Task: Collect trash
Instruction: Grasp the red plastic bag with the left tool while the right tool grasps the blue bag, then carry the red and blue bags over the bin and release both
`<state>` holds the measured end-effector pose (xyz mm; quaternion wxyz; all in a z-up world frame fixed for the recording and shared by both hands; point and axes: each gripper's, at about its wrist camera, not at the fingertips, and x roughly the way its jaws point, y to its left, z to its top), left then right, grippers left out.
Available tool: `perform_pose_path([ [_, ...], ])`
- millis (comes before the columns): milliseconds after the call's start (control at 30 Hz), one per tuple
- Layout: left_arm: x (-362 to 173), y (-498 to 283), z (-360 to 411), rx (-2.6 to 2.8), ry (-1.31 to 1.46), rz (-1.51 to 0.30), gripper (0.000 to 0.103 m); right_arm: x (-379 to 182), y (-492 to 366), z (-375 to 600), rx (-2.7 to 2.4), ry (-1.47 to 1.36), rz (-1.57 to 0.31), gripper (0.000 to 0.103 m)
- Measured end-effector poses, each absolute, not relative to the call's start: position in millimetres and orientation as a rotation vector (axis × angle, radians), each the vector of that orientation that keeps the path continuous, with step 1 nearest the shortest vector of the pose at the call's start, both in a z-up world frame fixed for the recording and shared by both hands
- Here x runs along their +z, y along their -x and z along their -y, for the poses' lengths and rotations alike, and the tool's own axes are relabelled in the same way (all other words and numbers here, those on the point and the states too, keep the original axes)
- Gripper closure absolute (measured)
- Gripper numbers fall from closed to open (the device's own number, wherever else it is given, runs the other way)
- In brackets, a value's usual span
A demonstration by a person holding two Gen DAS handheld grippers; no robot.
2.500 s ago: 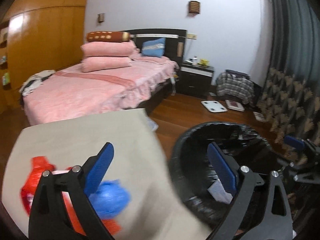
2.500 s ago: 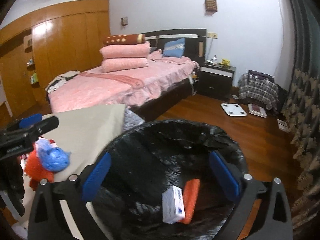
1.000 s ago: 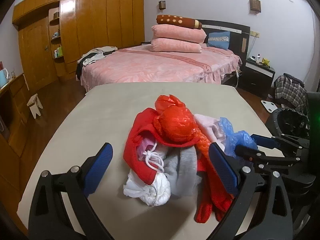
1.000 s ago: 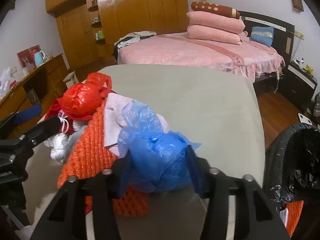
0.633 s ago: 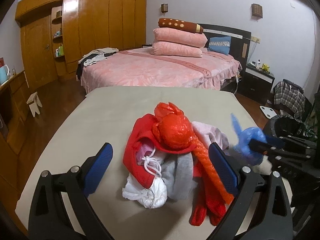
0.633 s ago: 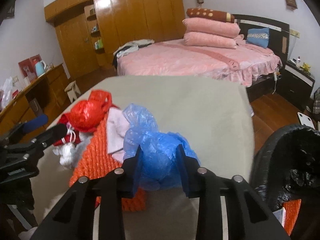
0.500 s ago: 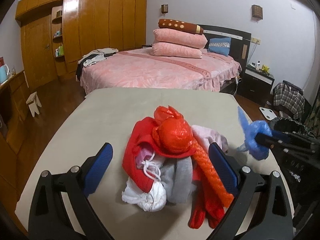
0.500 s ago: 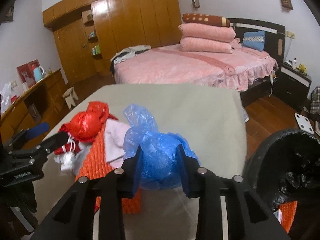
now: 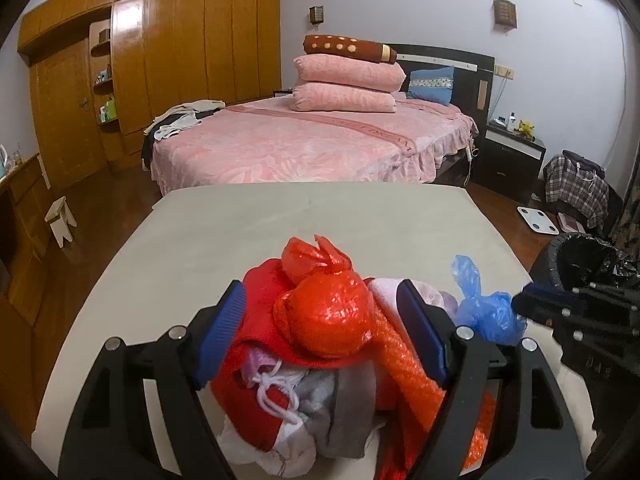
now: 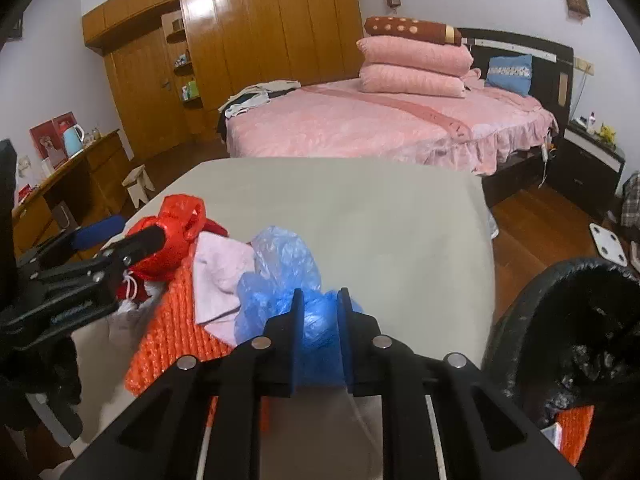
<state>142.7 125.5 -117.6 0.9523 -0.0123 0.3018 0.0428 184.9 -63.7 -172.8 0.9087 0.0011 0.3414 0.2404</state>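
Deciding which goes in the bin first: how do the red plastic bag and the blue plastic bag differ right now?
The red plastic bag is a tight knotted ball on top of the pile, between the closing pads of the left gripper; the blue plastic bag is looser, crumpled at the pile's bin-side edge, pinched in the closing right gripper. Both are thin crinkled plastic.

Black tool (image 9: 320, 332), blue ribbed pads (image 9: 224, 328)

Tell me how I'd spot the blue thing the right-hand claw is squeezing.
Find the beige table in front of the pink bed. At its near end lies a heap of red and orange items; on that heap's side nearest the black trash bin is the crumpled blue plastic bag. It is the only blue, translucent item there, pinched in the closing right claw.
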Motion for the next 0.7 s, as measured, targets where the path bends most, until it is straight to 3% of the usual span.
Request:
perform_pose_path([
  [67,-120,-146,-124,0.076,0.023,-0.622,0.039,-176,-185,63,0.498,-0.006,-0.718,0.064],
  [167,-127,-151,-122,0.047,0.033,-0.648,0.053,-181,-188,60,0.51,-0.008,-0.741,0.05],
  [267,-134,-151,-123,0.042,0.037,-0.66,0.056,-190,-193,55,0.488,0.007,-0.761,0.035],
  [400,-137,-149,-123,0.044,0.029,-0.663,0.058,-206,-204,52,0.492,-0.008,-0.821,0.034],
  [567,-134,-146,-123,0.035,0.035,-0.65,0.06,-208,-204,48,0.525,-0.003,-0.839,0.053],
  [700,-125,-139,-121,0.025,0.038,-0.623,0.061,-200,-197,52,0.523,0.013,-0.807,0.058],
])
